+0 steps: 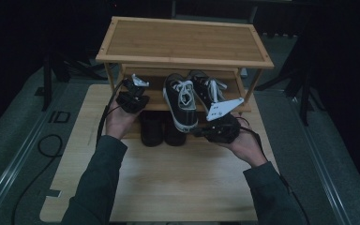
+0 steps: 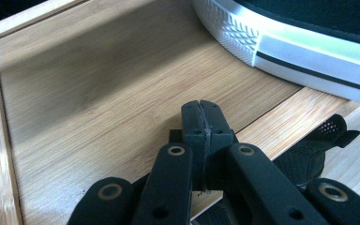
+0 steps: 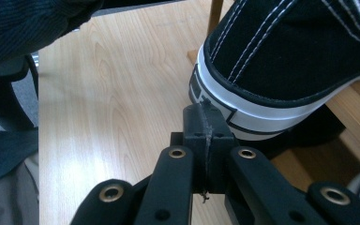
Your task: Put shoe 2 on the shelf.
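While your left gripper [image 2: 201, 105] hovers clenched and empty over the rack's lower shelf [image 2: 98, 93], the black sneaker [image 1: 180, 101] sits on that shelf with its heel overhanging. Your right gripper [image 3: 205, 107], clamped tight on nothing, seems to be touching the heel's white rubber [image 3: 243, 112].

Dark pair [image 1: 161, 127] under the rack: far ends hidden beneath the lower shelf [image 1: 155, 99]; kind too dark to tell.
Right sneaker [image 1: 208, 90]: heel hidden behind the right hand-held gripper [image 1: 202, 132] and its grey plate.
Left sneaker [image 1: 180, 101]: in the left gripper view cut off by the top and right edges.
Lower shelf far part: hidden under the top shelf [image 1: 183, 40].
Room beyond the table [image 1: 178, 187]: too dark to tell.
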`<action>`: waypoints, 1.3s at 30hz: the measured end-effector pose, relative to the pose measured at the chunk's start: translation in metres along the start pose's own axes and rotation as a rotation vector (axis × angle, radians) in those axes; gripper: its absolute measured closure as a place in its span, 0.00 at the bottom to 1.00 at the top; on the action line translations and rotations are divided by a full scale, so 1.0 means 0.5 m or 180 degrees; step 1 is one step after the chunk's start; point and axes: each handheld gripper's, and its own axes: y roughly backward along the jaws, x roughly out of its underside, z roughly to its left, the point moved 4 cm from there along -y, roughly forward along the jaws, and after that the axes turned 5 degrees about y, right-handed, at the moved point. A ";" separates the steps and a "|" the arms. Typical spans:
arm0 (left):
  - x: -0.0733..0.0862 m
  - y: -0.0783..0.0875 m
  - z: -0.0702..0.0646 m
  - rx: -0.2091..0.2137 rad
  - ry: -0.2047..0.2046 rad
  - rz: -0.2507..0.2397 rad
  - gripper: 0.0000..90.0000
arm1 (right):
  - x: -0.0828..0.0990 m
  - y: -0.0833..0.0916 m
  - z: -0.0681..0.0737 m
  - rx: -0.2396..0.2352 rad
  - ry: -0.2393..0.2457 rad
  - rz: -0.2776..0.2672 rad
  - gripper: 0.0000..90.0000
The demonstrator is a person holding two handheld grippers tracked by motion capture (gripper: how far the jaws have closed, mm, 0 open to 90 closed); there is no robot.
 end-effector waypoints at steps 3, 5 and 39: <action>0.001 0.001 0.000 -0.0010 -0.0011 0.0010 1.00 | -0.004 -0.009 -0.001 -0.0034 0.0022 -0.0032 1.00; 0.001 0.000 0.000 -0.0011 -0.0010 0.0009 1.00 | -0.004 -0.012 -0.003 -0.0067 0.0017 -0.0055 1.00; 0.002 0.000 0.002 0.0050 0.0044 -0.0036 1.00 | -0.008 -0.054 -0.040 0.0068 -0.0156 -0.0207 1.00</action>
